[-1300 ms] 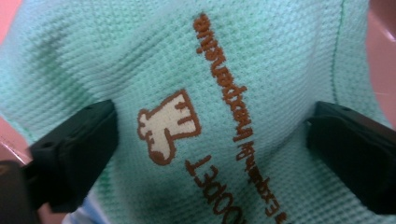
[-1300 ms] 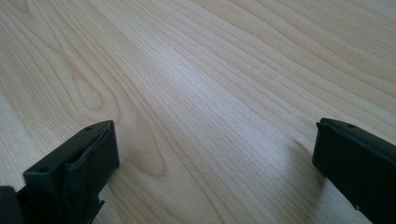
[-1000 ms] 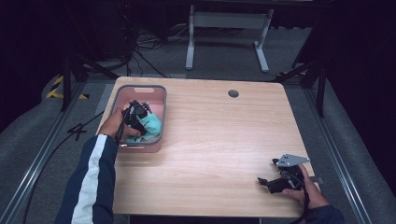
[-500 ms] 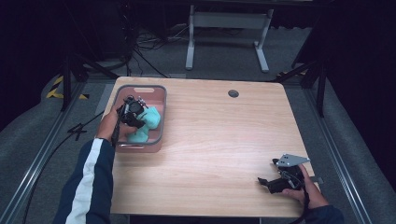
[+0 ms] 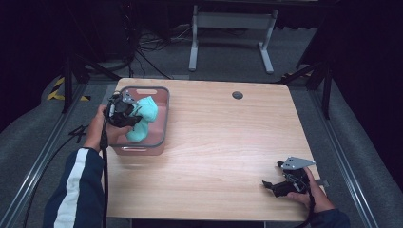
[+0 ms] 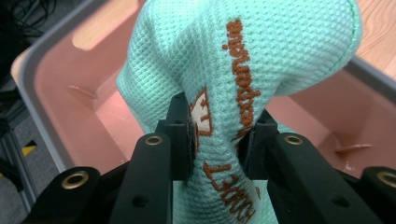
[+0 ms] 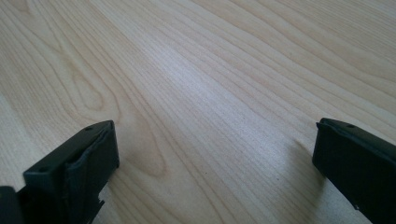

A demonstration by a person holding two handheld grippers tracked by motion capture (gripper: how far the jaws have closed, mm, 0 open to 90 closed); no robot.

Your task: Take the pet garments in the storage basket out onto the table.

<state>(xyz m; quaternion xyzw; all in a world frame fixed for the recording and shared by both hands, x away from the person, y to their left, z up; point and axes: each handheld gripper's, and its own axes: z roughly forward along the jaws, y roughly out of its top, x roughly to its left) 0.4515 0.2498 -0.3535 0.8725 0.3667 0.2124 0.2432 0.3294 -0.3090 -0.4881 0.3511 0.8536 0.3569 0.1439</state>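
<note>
Mint-green sock [image 5: 142, 118] with orange lettering, long axis running up-frame in left gripper view, pinched mid-length by left gripper [image 6: 217, 140] over pink bin [image 5: 161, 95], upper left of high view; right gripper [image 5: 272, 186] lower right, jaws wide apart, holding nothing, over wooden table [image 5: 223, 142]

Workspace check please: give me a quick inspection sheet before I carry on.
Surface: wooden table, bare except for a round grommet near the far edge.
Job's things: pink bin at the table's left; mint cloth with orange lettering, above the bin.
Clutter: nothing seen.
Grippers: left gripper shut on the cloth; right gripper open, low over the table near the right front corner.
Cables: one trails from the left gripper down the arm; more lie on the floor behind the table.
Surroundings: dark room, grey floor, metal stand behind.
</note>
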